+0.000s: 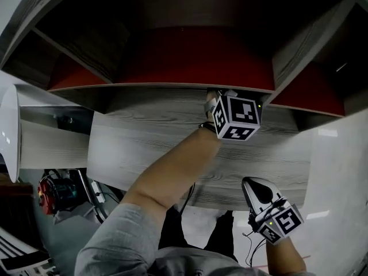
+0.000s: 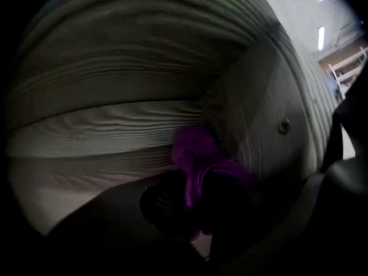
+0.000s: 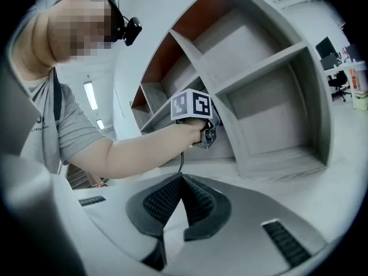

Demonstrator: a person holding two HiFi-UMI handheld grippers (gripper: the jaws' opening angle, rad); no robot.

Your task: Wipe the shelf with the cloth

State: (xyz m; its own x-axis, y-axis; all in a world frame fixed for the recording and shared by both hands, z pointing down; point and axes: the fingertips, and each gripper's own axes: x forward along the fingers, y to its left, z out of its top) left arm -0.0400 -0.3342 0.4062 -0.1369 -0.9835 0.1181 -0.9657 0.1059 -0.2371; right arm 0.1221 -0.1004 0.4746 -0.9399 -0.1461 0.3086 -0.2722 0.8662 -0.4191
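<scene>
my left gripper [image 2: 192, 191] pinches the purple cloth [image 2: 195, 148] just ahead of its jaws against the shelf [image 2: 115, 131], so wiping seems under way with more left, while my right gripper [image 3: 181, 203] hangs pressed together, empty.

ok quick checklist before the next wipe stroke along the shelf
1. Cloth clamped in the left gripper jaws: ok.
2. Cloth pressed onto the shelf board: cannot tell, the view is dark and blurred.
3. Start point: the cloth sits in the corner by the side panel: ok.
4. Right gripper held back from the shelf, jaws together on nothing: ok.
5. Nothing visible on the board ahead of the cloth: ok.
</scene>
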